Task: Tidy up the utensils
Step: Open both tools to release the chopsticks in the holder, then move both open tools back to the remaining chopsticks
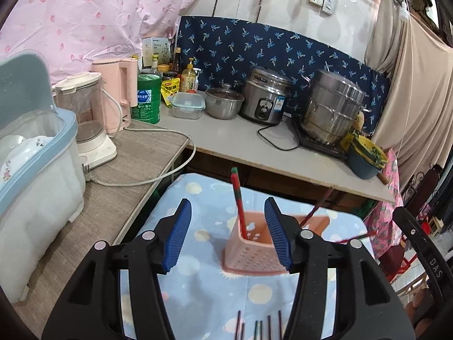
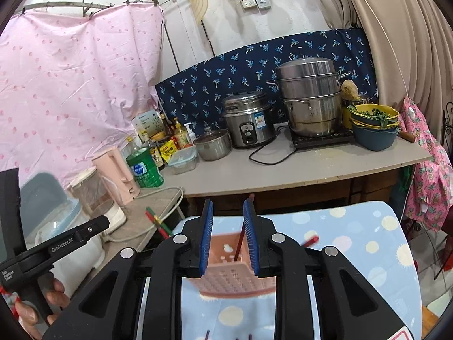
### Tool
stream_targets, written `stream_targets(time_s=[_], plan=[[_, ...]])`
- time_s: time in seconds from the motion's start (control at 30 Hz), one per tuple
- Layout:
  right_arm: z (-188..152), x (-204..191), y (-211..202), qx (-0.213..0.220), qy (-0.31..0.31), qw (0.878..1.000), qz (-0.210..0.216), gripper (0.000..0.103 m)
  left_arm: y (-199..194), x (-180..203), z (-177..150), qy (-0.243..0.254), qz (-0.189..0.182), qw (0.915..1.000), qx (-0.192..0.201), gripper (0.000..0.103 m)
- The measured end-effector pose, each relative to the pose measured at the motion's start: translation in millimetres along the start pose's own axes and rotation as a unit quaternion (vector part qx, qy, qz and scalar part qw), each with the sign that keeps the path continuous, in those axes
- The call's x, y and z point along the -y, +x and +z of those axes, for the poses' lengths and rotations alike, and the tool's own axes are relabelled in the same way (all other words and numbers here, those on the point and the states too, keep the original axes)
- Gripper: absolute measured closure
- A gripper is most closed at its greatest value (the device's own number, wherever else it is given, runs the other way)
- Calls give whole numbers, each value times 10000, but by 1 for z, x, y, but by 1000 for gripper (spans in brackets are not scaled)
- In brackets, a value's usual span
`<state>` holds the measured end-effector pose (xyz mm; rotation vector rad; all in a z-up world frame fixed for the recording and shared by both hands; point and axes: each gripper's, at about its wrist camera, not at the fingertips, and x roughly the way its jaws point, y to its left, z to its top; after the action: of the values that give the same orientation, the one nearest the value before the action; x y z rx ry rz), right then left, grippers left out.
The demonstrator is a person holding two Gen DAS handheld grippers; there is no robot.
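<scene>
A pink perforated utensil holder (image 1: 249, 248) stands on the blue dotted cloth (image 1: 203, 289). Red chopsticks with green ends (image 1: 239, 198) stand in it. My left gripper (image 1: 228, 228) is open and empty, just in front of the holder. Several chopsticks (image 1: 259, 327) lie on the cloth at the near edge. In the right wrist view my right gripper (image 2: 228, 236) is open and empty, its blue pads either side of the holder (image 2: 232, 272), which has a red chopstick (image 2: 239, 243) in it. More chopsticks (image 2: 158, 223) lean out at its left.
A grey counter (image 1: 232, 141) behind holds pots, a rice cooker (image 1: 264, 96), a steamer (image 1: 331, 107), bottles and a bowl (image 1: 365, 158). A side table at the left carries a dish box (image 1: 34, 155), a kettle and a cord (image 1: 158, 175).
</scene>
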<state>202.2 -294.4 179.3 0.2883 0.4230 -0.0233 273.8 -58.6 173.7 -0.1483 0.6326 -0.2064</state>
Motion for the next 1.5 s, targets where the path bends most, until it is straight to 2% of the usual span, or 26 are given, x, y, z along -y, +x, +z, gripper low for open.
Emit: stream_targets(time_s=[0.4,0.97,1.17,1.5], plan=[[-79,14,-51,-510,132,9984,-181,80,-33,-14,-71,261,72,9992,-291,52],[-199,17,-89,-1399,-104,9888,-500,80,-54,-26,-180,496,-21,9929,-1079,52],[-233,12,-94,-1672,-203,9842,-550,80,-56,-31,-209,538,-4,9898,-1320,52],[-271,7,-90,-2068,-232,9765,-565,80,-59,-31,-236,606,-50,9856,-1577,52]])
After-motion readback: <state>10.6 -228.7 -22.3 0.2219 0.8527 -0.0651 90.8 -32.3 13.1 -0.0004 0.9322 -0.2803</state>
